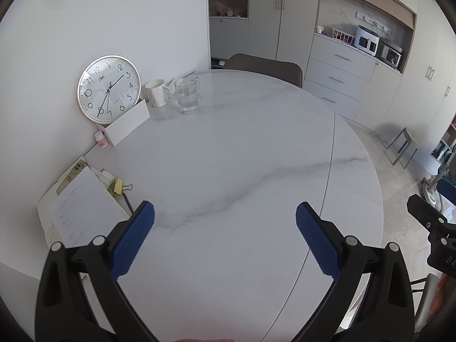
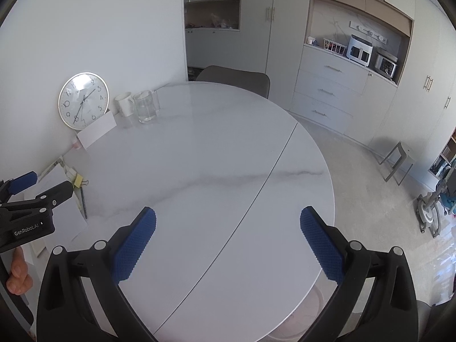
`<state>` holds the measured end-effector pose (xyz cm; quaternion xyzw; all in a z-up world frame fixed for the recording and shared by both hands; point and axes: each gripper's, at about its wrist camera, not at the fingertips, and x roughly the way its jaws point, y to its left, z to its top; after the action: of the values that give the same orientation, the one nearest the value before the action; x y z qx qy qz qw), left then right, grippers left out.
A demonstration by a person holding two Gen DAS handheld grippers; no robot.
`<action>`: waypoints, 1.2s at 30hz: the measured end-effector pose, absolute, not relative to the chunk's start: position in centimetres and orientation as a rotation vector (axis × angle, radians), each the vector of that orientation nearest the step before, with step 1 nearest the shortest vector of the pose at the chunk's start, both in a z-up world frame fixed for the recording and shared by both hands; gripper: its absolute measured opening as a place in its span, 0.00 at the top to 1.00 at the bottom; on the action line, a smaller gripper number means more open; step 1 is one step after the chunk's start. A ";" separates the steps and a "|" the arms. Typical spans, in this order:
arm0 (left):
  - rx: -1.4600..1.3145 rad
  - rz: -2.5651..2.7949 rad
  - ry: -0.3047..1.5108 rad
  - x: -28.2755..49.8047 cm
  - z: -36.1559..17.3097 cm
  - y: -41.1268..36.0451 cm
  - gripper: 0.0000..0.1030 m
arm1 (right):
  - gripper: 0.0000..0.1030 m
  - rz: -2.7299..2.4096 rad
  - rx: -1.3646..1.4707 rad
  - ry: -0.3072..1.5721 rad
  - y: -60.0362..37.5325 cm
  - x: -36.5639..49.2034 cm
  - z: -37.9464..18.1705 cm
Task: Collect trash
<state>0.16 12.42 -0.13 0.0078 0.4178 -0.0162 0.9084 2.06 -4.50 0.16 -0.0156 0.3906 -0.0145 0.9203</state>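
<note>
My left gripper (image 1: 225, 208) hangs open over the near left part of a round white marble table (image 1: 242, 148), with nothing between its blue pads (image 1: 134, 239). My right gripper (image 2: 228, 212) is also open and holds nothing, above the near middle of the table (image 2: 199, 148) across its seam. In the right wrist view the left gripper (image 2: 48, 181) shows at the left edge, held by a hand (image 2: 18, 273). Part of the right gripper (image 1: 427, 222) shows at the right edge of the left wrist view. I cannot pick out any crumpled or loose trash on the tabletop.
Against the wall at the table's left stand a round clock (image 1: 109, 89), a white box (image 1: 126, 126), a small pink bottle (image 1: 101, 139), a white mug (image 1: 157, 92) and a glass jug (image 1: 187, 94). Papers (image 1: 82, 213), a phone (image 1: 72, 175), a yellow binder clip (image 1: 119, 186) and a pencil lie nearer. A chair (image 1: 265, 67) stands behind the table.
</note>
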 end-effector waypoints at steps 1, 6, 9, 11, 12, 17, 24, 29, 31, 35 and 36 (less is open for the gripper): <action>0.015 -0.035 0.863 0.2 -0.2 12.4 0.08 | 0.02 -0.031 -0.033 0.804 -4.5 2.1 0.1; 0.013 -0.027 0.864 0.2 -0.2 12.5 0.08 | 0.02 -0.029 -0.035 0.809 -4.4 2.3 -0.1; 0.014 -0.024 0.863 0.1 -0.2 12.6 0.08 | 0.02 -0.027 -0.035 0.814 -4.4 2.4 -0.2; 0.011 -0.020 0.863 0.1 -0.1 12.6 0.08 | 0.02 -0.026 -0.034 0.818 -4.4 2.4 -0.3; 0.011 -0.019 0.863 0.1 -0.1 12.7 0.08 | 0.02 -0.026 -0.034 0.820 -4.4 2.4 -0.4; 0.006 -0.016 0.862 0.1 0.0 12.9 0.08 | 0.02 -0.028 -0.035 0.823 -4.5 2.5 -0.4; 0.013 -0.013 0.860 0.1 0.0 12.9 0.08 | 0.02 -0.028 -0.034 0.826 -4.5 2.4 -0.5; 0.018 -0.009 0.857 0.0 0.1 12.8 0.08 | 0.02 -0.031 -0.031 0.830 -4.7 2.3 -0.7; 0.017 -0.007 0.854 -0.1 0.2 12.9 0.08 | 0.02 -0.033 -0.030 0.832 -4.7 2.3 -0.8; 0.017 -0.004 0.854 -0.1 0.2 12.8 0.08 | 0.02 -0.035 -0.027 0.837 -4.9 2.2 -1.0; 0.017 -0.001 0.853 -0.1 0.2 12.8 0.08 | 0.02 -0.034 -0.026 0.837 -4.9 2.1 -1.0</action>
<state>-0.09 12.83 0.20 0.0084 0.4137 -0.0004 0.9104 2.15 -4.90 -1.00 -0.0128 0.4066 -0.0166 0.9134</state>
